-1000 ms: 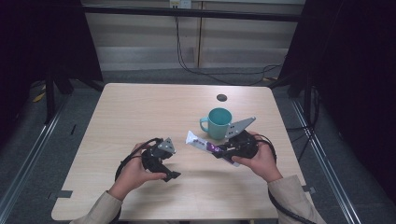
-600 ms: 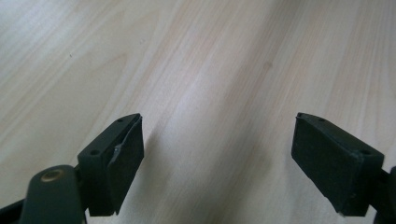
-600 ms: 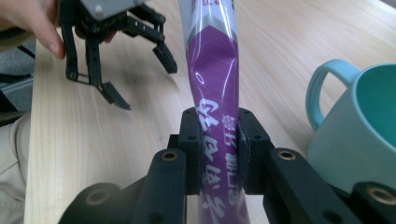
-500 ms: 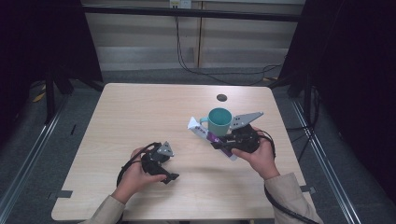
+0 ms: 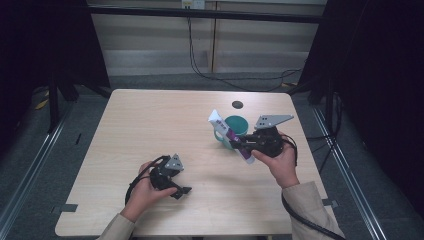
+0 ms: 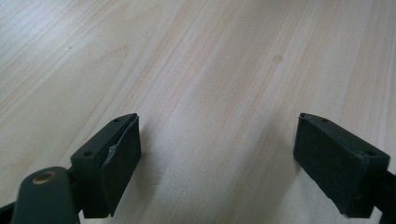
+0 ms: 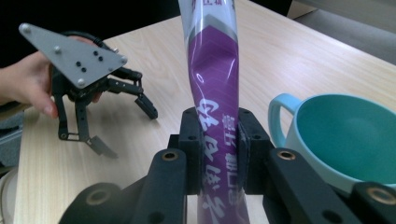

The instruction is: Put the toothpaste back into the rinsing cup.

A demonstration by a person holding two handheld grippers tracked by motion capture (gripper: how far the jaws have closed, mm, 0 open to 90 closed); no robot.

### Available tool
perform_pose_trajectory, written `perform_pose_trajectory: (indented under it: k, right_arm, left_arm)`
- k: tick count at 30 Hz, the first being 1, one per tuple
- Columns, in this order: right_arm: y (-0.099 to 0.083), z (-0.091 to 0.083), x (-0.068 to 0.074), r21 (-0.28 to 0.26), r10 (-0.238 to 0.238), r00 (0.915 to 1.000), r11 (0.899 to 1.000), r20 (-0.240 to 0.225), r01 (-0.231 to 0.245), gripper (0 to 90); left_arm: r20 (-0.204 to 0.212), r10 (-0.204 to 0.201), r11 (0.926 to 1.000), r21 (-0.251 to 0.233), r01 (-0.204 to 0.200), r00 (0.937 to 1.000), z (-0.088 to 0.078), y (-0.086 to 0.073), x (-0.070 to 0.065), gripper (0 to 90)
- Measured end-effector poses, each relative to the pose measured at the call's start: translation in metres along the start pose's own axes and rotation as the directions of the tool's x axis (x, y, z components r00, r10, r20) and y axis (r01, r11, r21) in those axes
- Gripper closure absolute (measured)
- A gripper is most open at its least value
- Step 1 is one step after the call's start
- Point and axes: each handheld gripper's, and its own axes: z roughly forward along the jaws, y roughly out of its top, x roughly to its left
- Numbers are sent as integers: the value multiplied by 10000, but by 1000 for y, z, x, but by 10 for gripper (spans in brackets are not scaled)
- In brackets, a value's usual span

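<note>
High view: right gripper (image 5: 243,148) is clamping a glossy purple-white tube (image 5: 227,135), tilted beside the teal mug (image 5: 235,129) on the pale wood table (image 5: 150,125).

Left gripper view: left gripper (image 6: 217,158) has just been opening, nothing between (matte black pads).

Right gripper view: pads are pinching the tube (image 7: 215,98) mid-body.

A pale wooden table (image 5: 150,125) carries a teal mug (image 5: 236,127) near a small dark disc (image 5: 237,104).

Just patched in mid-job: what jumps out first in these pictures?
The right gripper is shut on a purple tube, holding it tilted beside the teal mug right of the table's centre. Nearer the front edge, the left gripper hangs open over bare table.
</note>
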Motion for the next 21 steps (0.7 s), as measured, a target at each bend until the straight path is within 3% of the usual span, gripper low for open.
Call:
perform_pose_trajectory:
  k: [1, 2, 3, 8, 9, 11, 21]
  right_arm:
    - [1, -1, -1, -43, 22, 10000, 10000, 54, -21, 748]
    - [1, -1, -1, -77, 44, 10000, 10000, 58, -43, 749]
    - [2, -1, -2, -133, 59, 9999, 9999, 144, -57, 749]
    - [5, -3, -5, -297, 159, 9994, 9994, 312, -150, 749]
    - [6, -3, -6, -376, 171, 9993, 9992, 337, -158, 749]
    - [8, -4, -7, -455, 212, 9989, 9988, 407, -194, 749]
    - [15, -5, -13, -927, 445, 9978, 9949, 500, -397, 749]
  left_arm:
    - [13, 213, 9997, 89, -213, 9998, -1, 0, 1, 144]
    - [2, 13, 9999, -171, -13, 10000, 0, -2, 0, 144]
    - [9, 214, 9998, -57, -214, 9998, -1, -2, 1, 144]
    - [51, 13, 9991, -431, -11, 10000, 0, -5, 0, 140]
    - [61, 149, 9994, -329, -147, 9999, -1, -6, 1, 139]
    - [72, 10, 9981, -621, -6, 10000, 0, -8, 1, 134]
    - [43, 37, 9953, -967, -33, 10000, 1, -12, 1, 129]
